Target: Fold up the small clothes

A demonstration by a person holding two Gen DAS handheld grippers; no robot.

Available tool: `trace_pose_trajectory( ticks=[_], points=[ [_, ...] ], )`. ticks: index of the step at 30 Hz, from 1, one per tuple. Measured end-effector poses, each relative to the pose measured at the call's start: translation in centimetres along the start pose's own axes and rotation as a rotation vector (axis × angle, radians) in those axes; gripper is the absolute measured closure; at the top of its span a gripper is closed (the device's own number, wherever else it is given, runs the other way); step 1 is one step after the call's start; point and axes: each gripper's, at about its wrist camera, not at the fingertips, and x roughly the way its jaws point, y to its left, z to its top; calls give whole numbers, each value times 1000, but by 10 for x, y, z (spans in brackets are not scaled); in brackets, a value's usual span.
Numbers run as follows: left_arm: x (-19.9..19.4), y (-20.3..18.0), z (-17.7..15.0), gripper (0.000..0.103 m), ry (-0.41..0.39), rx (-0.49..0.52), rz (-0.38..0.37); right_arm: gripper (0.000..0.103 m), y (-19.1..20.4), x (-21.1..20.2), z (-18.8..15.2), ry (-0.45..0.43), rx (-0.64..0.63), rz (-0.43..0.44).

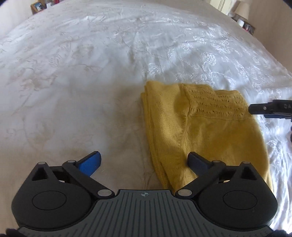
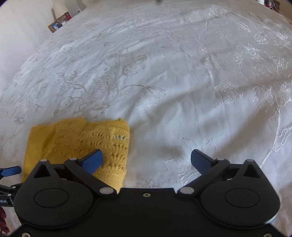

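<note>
Knitwear counts as one piece: a single mustard-yellow knitted garment [image 1: 200, 127], folded into a thick rectangle with an openwork lace panel on its top layer, lying flat on one wide bed with a white embroidered floral bedspread [image 1: 91, 63].

Two claws are in view. Left claw [image 1: 144, 161], black with two blue-padded fingers, stands spread wide and grips nothing; its left finger is over bare bedspread, its right finger over the near left part of the garment. Right claw [image 2: 147, 158] is likewise spread wide and empty, its left finger over the garment's near right part, its right finger over the bedspread. Whether any finger touches the knit I cannot tell.

At the far edges of the bed stand one pale lampshade [image 1: 241, 10] and one small framed picture [image 1: 37, 7] among blurred clutter.
</note>
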Motion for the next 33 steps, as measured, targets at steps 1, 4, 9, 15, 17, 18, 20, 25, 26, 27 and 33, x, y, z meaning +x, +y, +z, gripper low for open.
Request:
trace_pose_trajectory(
  ticks=[1, 4, 9, 15, 17, 18, 20, 25, 26, 27, 33],
  points=[
    [-7, -1, -3, 0, -6, -9, -2, 1, 1, -8, -5, -6, -2, 21],
    [-26, -6, -14, 0, -16, -42, -26, 1, 7, -30, -27, -6, -28, 69],
    [-40, -24, -35, 0, 18, -41, -52, 1, 14, -47, -77, 65, -109, 62],
    [-54, -36, -56, 0, 42, -56, -79, 1, 17, -67, -114, 86, -136, -1],
    [-63, -39, -60, 0, 30, -53, -88, 1, 18, -81, -115, 41, -103, -22],
    [-68, -42, -62, 0, 22, -49, -91, 1, 20, -88, -115, 11, -92, -34],
    [-81, -47, -64, 1, 5, -29, -87, 1, 25, -106, -115, -45, -77, -50],
    [-128, -69, -66, 7, -101, 23, -37, 1, 43, -153, -116, -151, -56, -59],
    [-138, -71, -67, 7, -125, 14, -32, 1, 47, -162, -116, -167, -53, -58],
    [-149, -75, -68, 7, -148, 2, -24, 1, 51, -172, -117, -187, -57, -55],
    [-199, -92, -74, 7, -230, -42, 93, 1, 71, -219, -124, -270, -84, -56]
  ],
)
